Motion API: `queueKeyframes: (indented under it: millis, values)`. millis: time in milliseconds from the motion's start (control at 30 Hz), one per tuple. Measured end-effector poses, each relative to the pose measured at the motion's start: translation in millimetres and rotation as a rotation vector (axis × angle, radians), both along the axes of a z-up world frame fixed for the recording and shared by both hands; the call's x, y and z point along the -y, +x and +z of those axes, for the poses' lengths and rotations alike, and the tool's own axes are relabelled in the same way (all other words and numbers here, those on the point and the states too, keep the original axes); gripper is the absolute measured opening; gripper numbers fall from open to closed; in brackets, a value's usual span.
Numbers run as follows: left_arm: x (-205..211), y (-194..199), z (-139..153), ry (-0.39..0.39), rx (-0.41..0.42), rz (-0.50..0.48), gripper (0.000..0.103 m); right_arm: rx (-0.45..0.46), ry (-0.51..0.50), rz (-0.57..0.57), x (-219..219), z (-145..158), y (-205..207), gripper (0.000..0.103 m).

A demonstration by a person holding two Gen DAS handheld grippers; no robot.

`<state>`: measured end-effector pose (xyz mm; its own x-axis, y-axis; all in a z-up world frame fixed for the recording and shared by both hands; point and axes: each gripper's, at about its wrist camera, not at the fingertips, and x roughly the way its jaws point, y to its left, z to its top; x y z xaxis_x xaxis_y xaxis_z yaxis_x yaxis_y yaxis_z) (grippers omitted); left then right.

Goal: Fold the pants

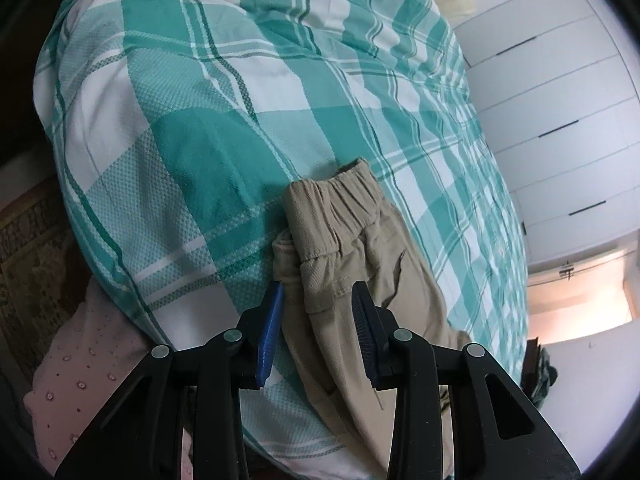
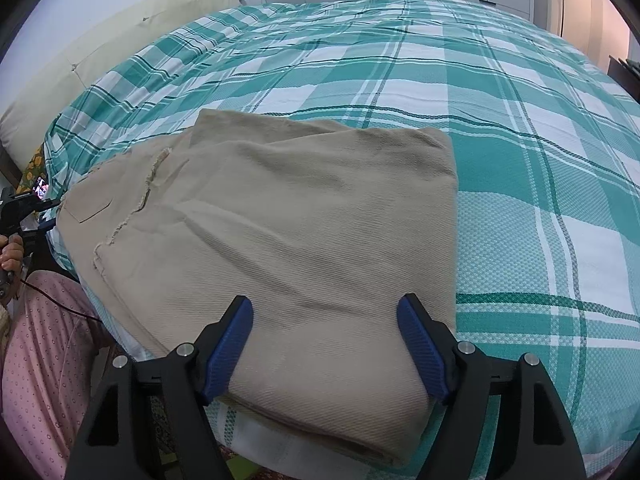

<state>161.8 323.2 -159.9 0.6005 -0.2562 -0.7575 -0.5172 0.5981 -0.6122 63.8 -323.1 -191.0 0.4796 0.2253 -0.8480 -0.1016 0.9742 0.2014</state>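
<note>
L claw [image 1: 318, 300]: jaws apart, blue pads either side of the waistband end of the pants [image 1: 352, 264], w/ khaki cloth between them but no pad pressing on it as far as I can tell. The elastic waistband [image 1: 344, 184] sits just ahead of the tips, bunched and folded over; rest of the fabric runs back under the claw toward the cam.

R claw [image 2: 325, 312]: also apart, wide gap, hovering over the near edge of the pants [image 2: 280, 216]. Cloth lies flat betw. the fingers [image 2: 234, 336], nothing pinched. From this side the pants are a folded, roughly rectangular stack, several layers at the near edge, w/ a seam and a pocket flap towards the left part. Far right corner is squared off.

Pants lie on the bed [image 2: 520, 160], near its edge closest to the person, on a teal-and-white checked cover. Beyond, in the R view: a cream headboard [image 2: 120, 40] at upper left, white wardrobe doors [image 1: 560, 92] behind the bed. Far left of R view shows the person's left hand [image 2: 10, 254] on the other handle, and pink dotted clothing [image 2: 44, 352] below it.
</note>
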Motion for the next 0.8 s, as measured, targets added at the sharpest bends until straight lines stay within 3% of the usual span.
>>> queueKeyframes:
  millis: [167, 233, 500, 567, 667, 800]
  values:
    - [2, -4, 17, 0.0, 0.055, -0.018, 0.035, 0.0, 0.0, -0.001, 0, 0, 0, 0.075]
    - [5, 2, 15, 0.025, 0.029, -0.043, 0.035, -0.001, 0.0, 0.0, 1, 0, 0, 0.075]
    - [2, 6, 0, -0.023, 0.014, -0.017, 0.035, 0.0, 0.002, -0.001, -1, 0, 0, 0.076]
    - [1, 7, -1, -0.022, 0.018, -0.021, 0.028, -0.001, 0.002, -0.001, -1, 0, 0, 0.076]
    - [-3, 9, -8, -0.018, -0.016, -0.01, 0.01, -0.001, 0.002, -0.001, -1, 0, 0, 0.076]
    - [-3, 2, -3, -0.014, -0.019, -0.008, 0.007, -0.001, 0.002, -0.001, -1, 0, 0, 0.076]
